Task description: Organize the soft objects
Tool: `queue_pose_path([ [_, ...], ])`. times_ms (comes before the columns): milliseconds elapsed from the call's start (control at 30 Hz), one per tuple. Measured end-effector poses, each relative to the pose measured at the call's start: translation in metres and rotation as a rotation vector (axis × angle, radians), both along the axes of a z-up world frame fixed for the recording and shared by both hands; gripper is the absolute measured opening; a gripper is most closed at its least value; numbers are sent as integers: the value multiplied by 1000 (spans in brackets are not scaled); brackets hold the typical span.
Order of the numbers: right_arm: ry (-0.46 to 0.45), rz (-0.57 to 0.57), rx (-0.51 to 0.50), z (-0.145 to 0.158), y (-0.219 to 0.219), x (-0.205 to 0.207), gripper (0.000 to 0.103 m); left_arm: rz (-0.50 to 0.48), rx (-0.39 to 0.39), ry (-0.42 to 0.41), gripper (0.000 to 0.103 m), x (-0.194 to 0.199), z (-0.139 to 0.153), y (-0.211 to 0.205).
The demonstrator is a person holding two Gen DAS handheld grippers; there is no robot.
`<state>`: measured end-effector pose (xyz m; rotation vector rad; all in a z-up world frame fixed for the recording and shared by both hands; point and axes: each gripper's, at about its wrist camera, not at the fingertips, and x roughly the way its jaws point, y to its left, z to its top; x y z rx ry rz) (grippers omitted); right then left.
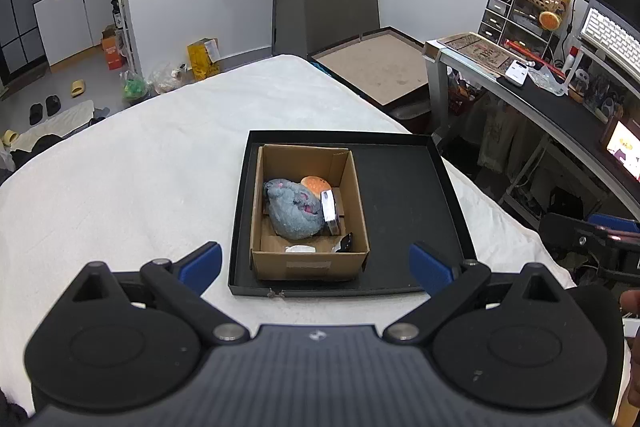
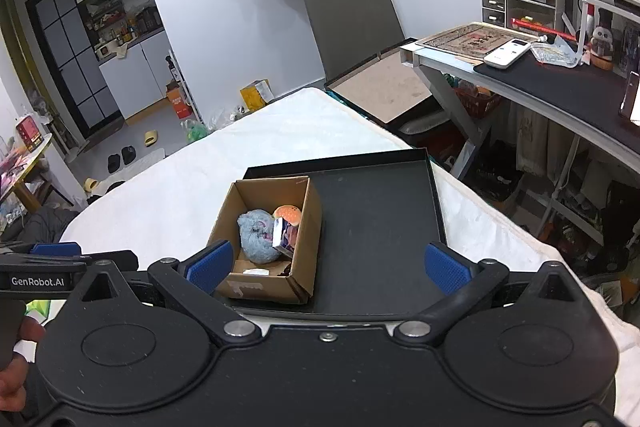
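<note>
A small cardboard box (image 1: 308, 263) (image 2: 256, 285) stands in the left half of a shallow black tray (image 1: 404, 211) (image 2: 372, 227) on the white bed. Inside it lie a grey-blue plush toy (image 1: 292, 209) (image 2: 256, 237), an orange burger-shaped plush (image 1: 316, 183) (image 2: 288, 213), a small printed card box (image 1: 330, 209) (image 2: 285, 237) and a white item (image 1: 300, 249) (image 2: 256, 271) on the floor of the box. My left gripper (image 1: 316, 267) is open, held back just short of the tray's near edge. My right gripper (image 2: 328, 267) is open too, above the tray's near edge, with nothing between its fingers.
The white bed cover (image 1: 140, 167) (image 2: 168, 195) spreads left of the tray. A desk (image 1: 540, 99) (image 2: 560, 83) with drawers and a keyboard stands to the right, a flat cardboard lid (image 1: 376, 67) (image 2: 384, 87) beyond the bed. A hand (image 2: 16, 347) and the other gripper show at the left edge.
</note>
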<state>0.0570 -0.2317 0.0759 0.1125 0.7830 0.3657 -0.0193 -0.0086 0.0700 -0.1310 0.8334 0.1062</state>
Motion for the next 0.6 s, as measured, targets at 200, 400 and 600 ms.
queue_pose_path([
  [200,-3,7,-3,-1,1,-1,103,4,-2,-3,99,-1,0,1],
  [400,-1,9,-7,-1,2,-2,103,1,-3,-1,99,-1,-1,1],
  [600,1,6,-8,-1,4,-2,103,0,-3,-1,99,-1,-1,1],
])
